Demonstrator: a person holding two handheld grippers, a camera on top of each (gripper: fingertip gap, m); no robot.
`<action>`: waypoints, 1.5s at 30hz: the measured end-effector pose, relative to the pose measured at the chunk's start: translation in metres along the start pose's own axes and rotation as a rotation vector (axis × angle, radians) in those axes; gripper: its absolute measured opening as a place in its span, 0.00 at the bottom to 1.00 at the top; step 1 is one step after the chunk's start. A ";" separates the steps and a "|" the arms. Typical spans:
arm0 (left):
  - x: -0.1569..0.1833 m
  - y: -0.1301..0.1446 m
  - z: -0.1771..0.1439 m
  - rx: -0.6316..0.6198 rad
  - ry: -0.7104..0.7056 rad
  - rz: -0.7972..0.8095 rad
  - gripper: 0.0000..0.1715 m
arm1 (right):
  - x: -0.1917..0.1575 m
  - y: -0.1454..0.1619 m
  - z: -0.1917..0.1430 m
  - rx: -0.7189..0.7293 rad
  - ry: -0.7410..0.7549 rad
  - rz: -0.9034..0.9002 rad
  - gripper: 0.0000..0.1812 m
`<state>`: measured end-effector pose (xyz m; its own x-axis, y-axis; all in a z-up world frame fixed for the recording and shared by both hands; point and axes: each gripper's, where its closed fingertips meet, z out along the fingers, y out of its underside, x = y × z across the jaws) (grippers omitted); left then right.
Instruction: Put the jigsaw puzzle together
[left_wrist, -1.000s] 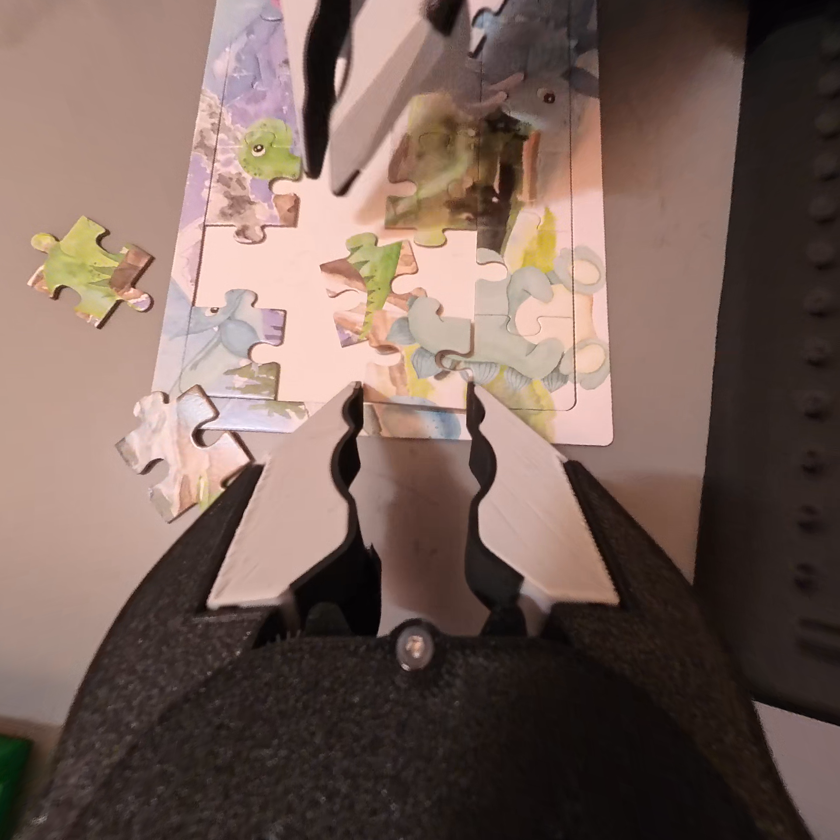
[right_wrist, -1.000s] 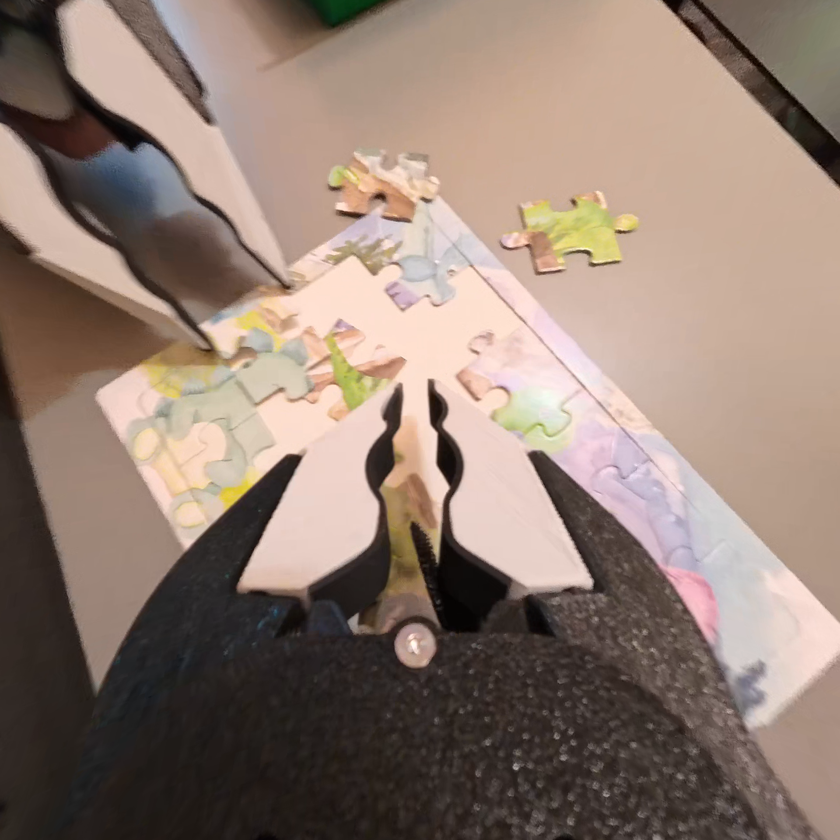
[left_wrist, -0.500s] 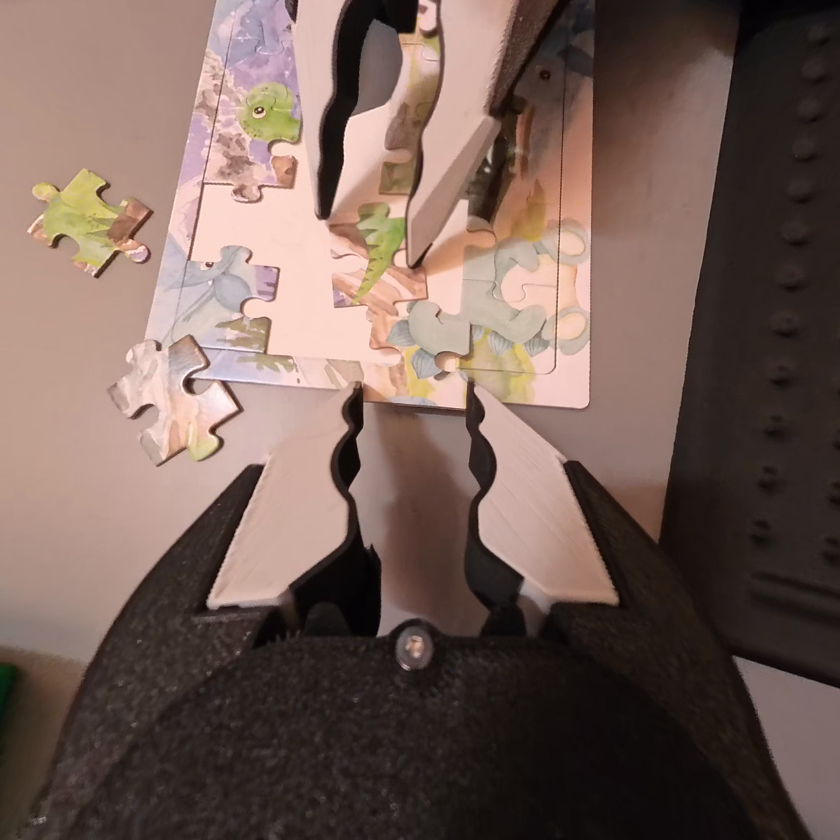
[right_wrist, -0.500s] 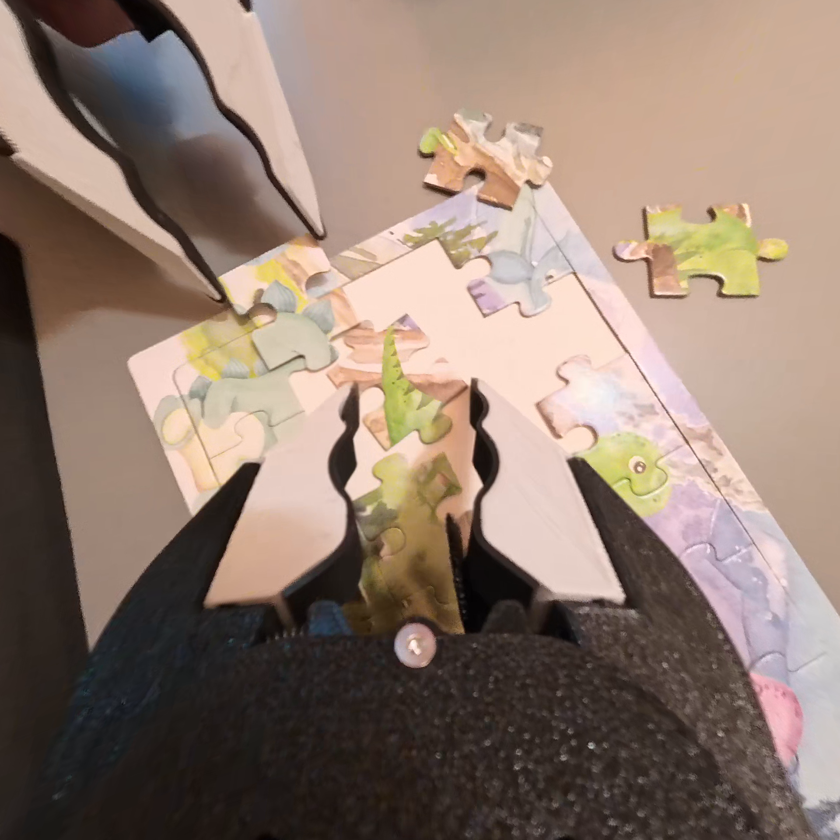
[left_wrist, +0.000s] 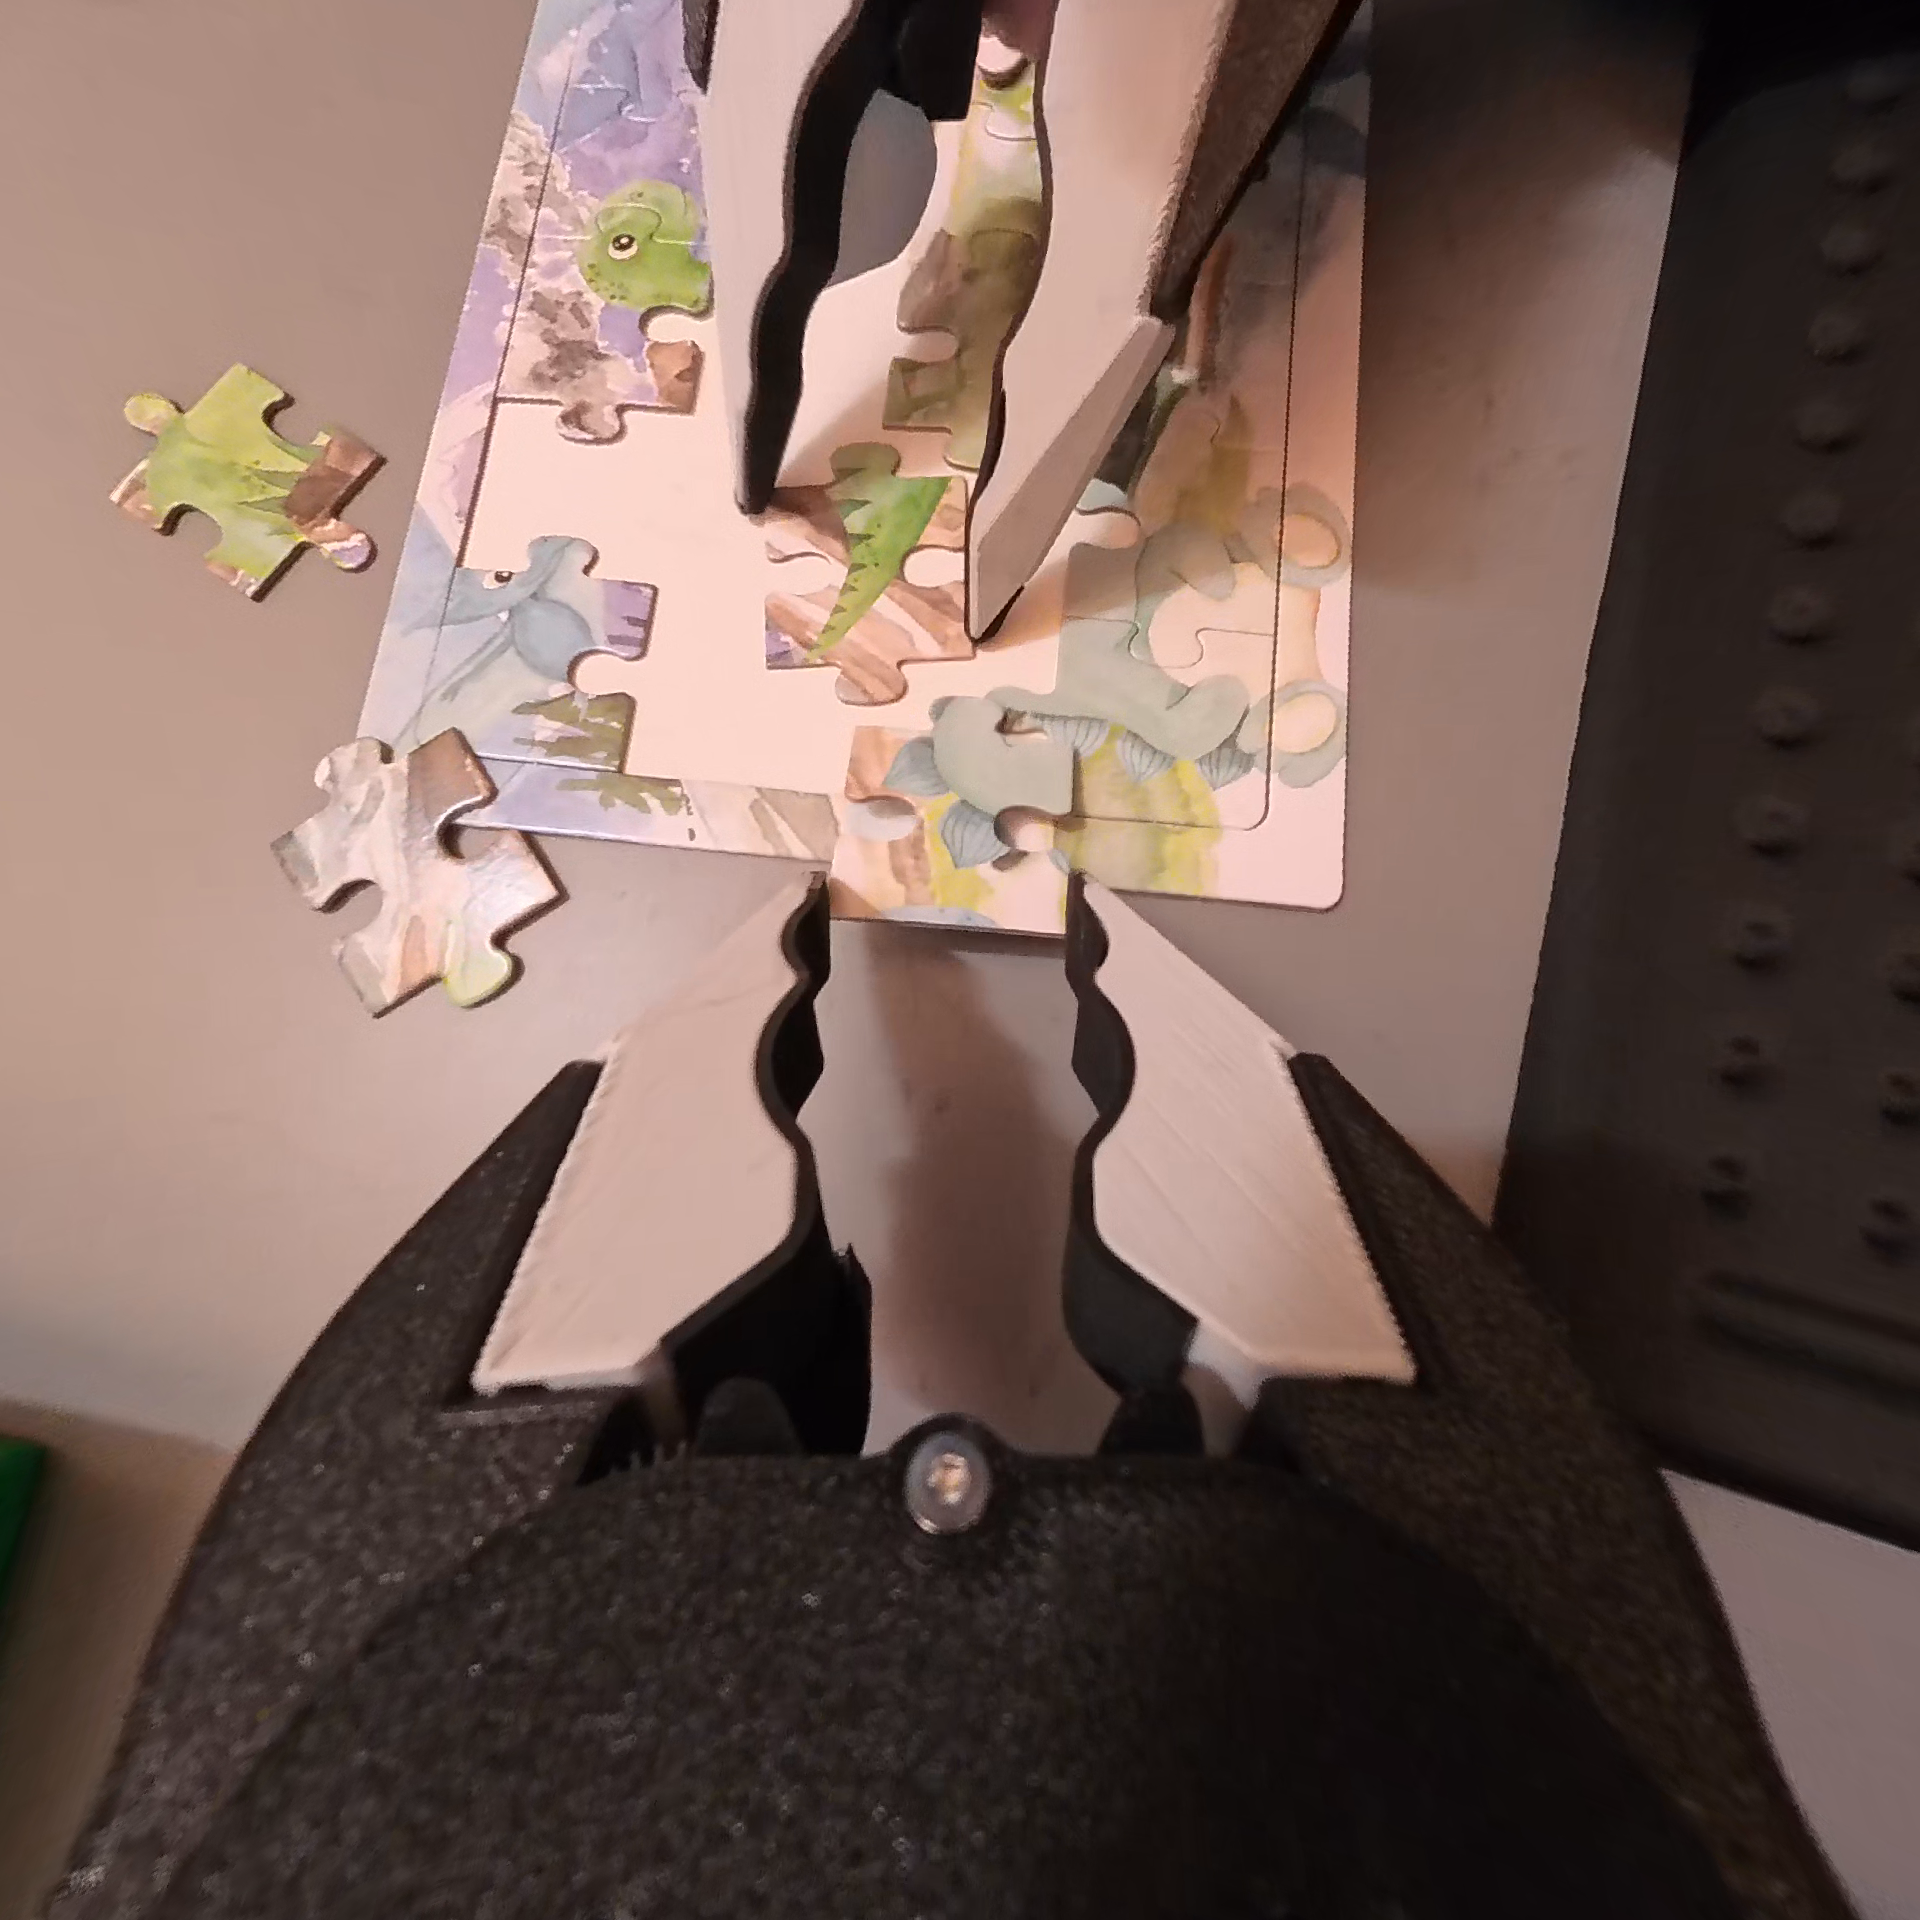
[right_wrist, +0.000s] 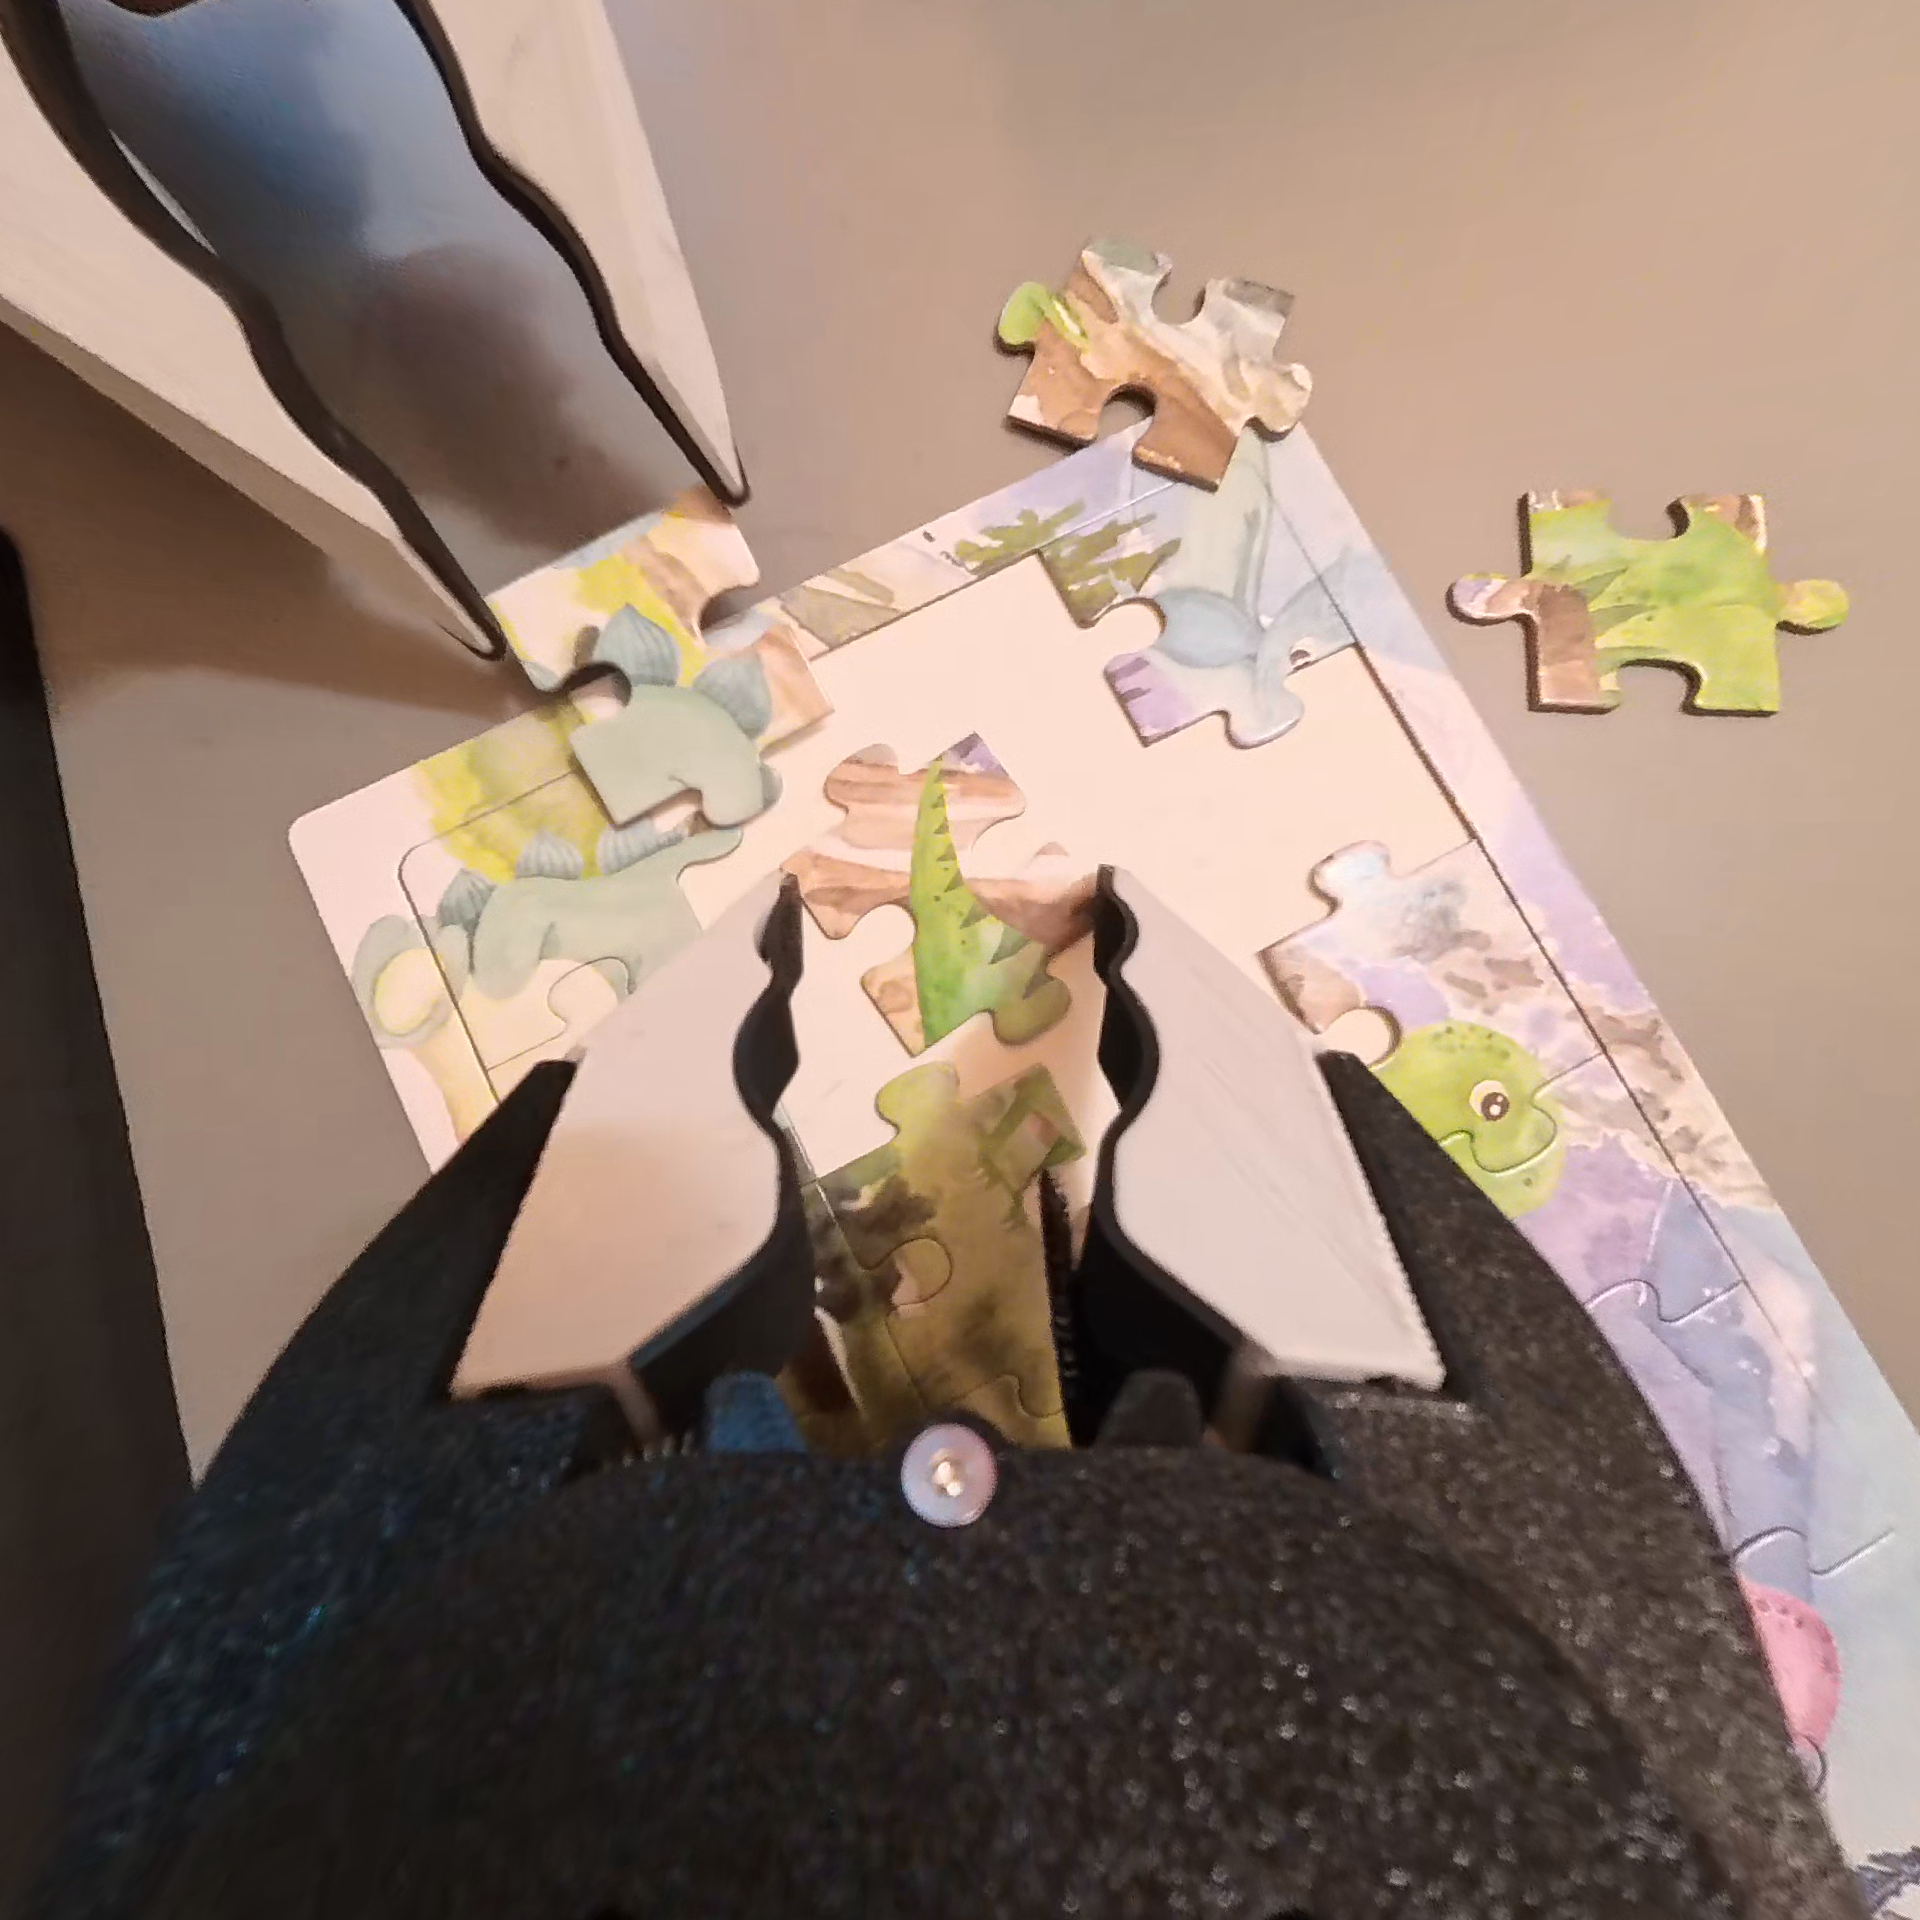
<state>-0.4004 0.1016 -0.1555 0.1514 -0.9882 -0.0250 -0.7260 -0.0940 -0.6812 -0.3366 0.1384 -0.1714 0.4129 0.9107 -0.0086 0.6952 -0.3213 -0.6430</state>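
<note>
We have the right hand-held gripper (right_wrist: 940, 894) down on the puzzle tray (right_wrist: 343, 831), its two fingers set apart on either side of the loose piece with the green spiked tail (right_wrist: 940, 894), which lies slightly askew on the bare cream middle of the tray. It is not yet clamped. The left hand-held gripper (left_wrist: 945, 894), also spread and empty, waits at the near edge of the tray.

To do this well, we should close gently on the piece's side edges, keep it flat, and slide rather than lift it toward the green and brown section nearer the right gripper, turning it until tab meets socket. Two more loose pieces, a bright green one (left_wrist: 244, 478) and a grey-white one (left_wrist: 410, 868), wait on the table (left_wrist: 208, 1143) at the tray's left.
</note>
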 end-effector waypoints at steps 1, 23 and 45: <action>0.000 -0.001 0.001 0.000 0.004 0.003 0.26 | 0.000 0.000 0.000 -0.002 0.000 -0.003 0.31; -0.002 -0.014 0.030 -0.011 0.038 -0.002 0.27 | -0.033 -0.011 0.000 0.029 -0.126 -0.025 0.03; 0.006 -0.017 0.024 0.002 0.067 -0.023 0.00 | -0.010 -0.015 -0.018 0.103 -0.064 0.059 0.00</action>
<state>-0.3713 0.1004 -0.1621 0.1230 -0.9916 0.0398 -0.7218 -0.1169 -0.6822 -0.3401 0.1291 -0.1478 0.4107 0.9068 -0.0953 0.6052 -0.3493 -0.7153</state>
